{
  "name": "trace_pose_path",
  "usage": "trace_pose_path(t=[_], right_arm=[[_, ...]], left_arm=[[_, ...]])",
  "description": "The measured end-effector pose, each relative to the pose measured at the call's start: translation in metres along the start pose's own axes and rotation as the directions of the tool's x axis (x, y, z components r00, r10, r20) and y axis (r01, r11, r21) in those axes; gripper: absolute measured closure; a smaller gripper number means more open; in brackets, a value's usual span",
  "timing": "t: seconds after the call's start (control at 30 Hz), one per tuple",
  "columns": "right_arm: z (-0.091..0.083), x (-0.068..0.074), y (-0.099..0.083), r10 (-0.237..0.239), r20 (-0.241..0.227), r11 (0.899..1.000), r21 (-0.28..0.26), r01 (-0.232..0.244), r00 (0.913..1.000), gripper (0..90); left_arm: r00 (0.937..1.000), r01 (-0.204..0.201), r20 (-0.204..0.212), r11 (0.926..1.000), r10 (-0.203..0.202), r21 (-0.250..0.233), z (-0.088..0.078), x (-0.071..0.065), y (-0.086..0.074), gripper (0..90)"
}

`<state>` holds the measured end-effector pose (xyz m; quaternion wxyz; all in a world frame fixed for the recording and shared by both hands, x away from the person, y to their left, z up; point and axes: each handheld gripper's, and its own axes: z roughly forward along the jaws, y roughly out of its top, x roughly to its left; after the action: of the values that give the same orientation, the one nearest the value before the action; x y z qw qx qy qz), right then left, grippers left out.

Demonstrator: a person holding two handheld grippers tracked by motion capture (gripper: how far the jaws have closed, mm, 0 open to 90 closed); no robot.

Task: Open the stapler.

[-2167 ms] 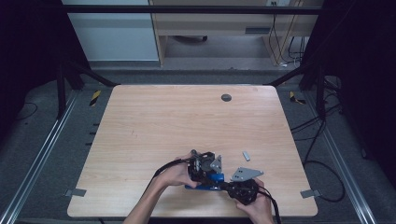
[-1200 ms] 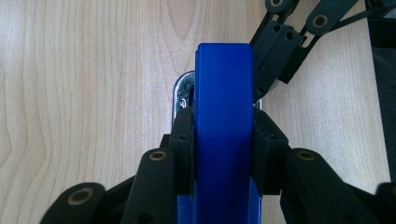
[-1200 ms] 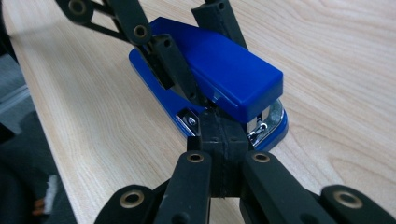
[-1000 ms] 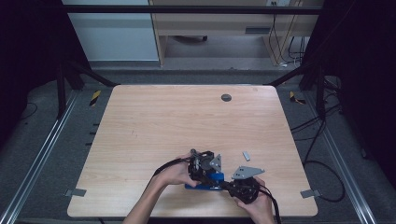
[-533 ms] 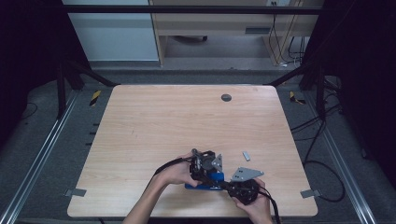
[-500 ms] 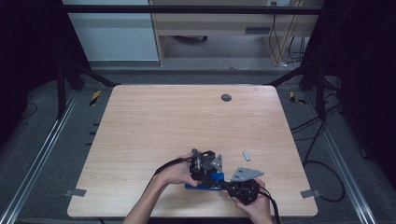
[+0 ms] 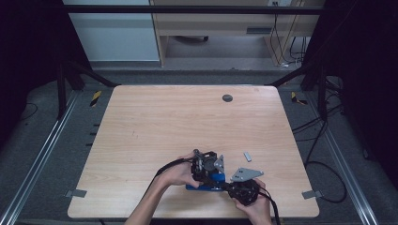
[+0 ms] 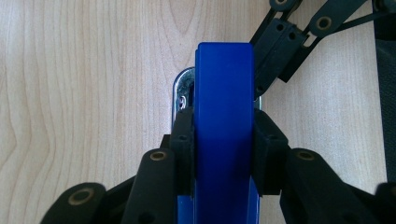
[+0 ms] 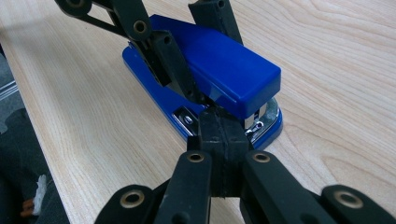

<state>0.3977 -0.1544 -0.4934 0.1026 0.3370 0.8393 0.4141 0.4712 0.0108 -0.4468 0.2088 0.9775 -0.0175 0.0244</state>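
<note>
High view: one blue stapler [image 7: 206, 182], two hand-held grippers.

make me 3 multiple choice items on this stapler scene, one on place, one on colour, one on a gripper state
1. Where on the table is the stapler?
A. near the front edge
B. by the far edge
C. at the left corner

2. What colour is the stapler?
A. red
B. blue
C. grey

3. How does the left gripper stand?
A. wide open above the stapler
B. shut on the stapler
C. shut on nothing

Answers:
1 A, the high view shows it near the person's hands at the front edge.
2 B, its blue body shows in both gripper views.
3 B, its pads press on both sides of the stapler's top.
</note>
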Motion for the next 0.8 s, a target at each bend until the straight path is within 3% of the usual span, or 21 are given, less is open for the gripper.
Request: trace_pose_path(t=[0.13, 0.33, 0.37, 0.4, 0.43, 0.5, 0.57, 0.7, 0.8], right_arm=[[0.0, -0.002, 0.0, 0.018, -0.018, 1.0, 0.003, -0.018, 0.9997, 90.0], [0.0, -0.002, 0.001, 0.019, -0.022, 1.0, 0.007, -0.019, 0.9996, 90.0], [0.0, -0.003, 0.001, 0.021, -0.018, 1.0, 0.005, -0.021, 0.9996, 90.0], [-0.001, -0.003, 0.001, 0.021, -0.016, 1.0, 0.004, -0.021, 0.9996, 90.0], [-0.002, -0.003, 0.001, 0.019, -0.013, 1.0, 0.0, -0.019, 0.9997, 90.0], [0.001, -0.004, 0.002, 0.03, -0.029, 0.999, 0.014, -0.029, 0.9991, 90.0], [0.004, 0.003, 0.004, -0.01, -0.021, 1.0, 0.015, 0.01, 0.9997, 90.0], [0.004, -0.001, 0.004, 0.011, -0.036, 1.0, 0.007, -0.011, 0.9993, 90.0], [0.004, -0.001, 0.004, 0.004, -0.03, 1.0, 0.007, -0.004, 0.9995, 90.0]], left_arm=[[0.9999, -0.015, -0.006, 0.9999, 0.015, 0.004, -0.001, 0.0, 0.0, 66.2], [1.0, -0.004, 0.0, 0.9996, 0.004, -0.028, -0.002, 0.0, -0.004, 66.2], [0.9996, 0.026, 0.015, 0.9909, -0.025, -0.132, -0.019, 0.003, -0.009, 66.2], [0.9996, 0.026, 0.015, 0.9909, -0.025, -0.132, -0.019, 0.003, -0.009, 66.3], [0.9988, 0.043, 0.03, 0.9806, -0.038, -0.191, -0.033, 0.004, -0.013, 66.3], [0.9995, -0.011, -0.029, 0.9988, 0.009, -0.047, -0.035, -0.002, -0.007, 66.1], [0.9993, -0.018, -0.035, 0.9988, 0.016, -0.045, -0.025, -0.005, -0.005, 66.1], [0.9999, 0.014, -0.007, 0.9922, -0.015, -0.124, -0.019, 0.002, -0.014, 65.9], [0.9998, 0.017, -0.009, 0.9926, -0.018, -0.12, -0.021, 0.002, -0.014, 65.8]])
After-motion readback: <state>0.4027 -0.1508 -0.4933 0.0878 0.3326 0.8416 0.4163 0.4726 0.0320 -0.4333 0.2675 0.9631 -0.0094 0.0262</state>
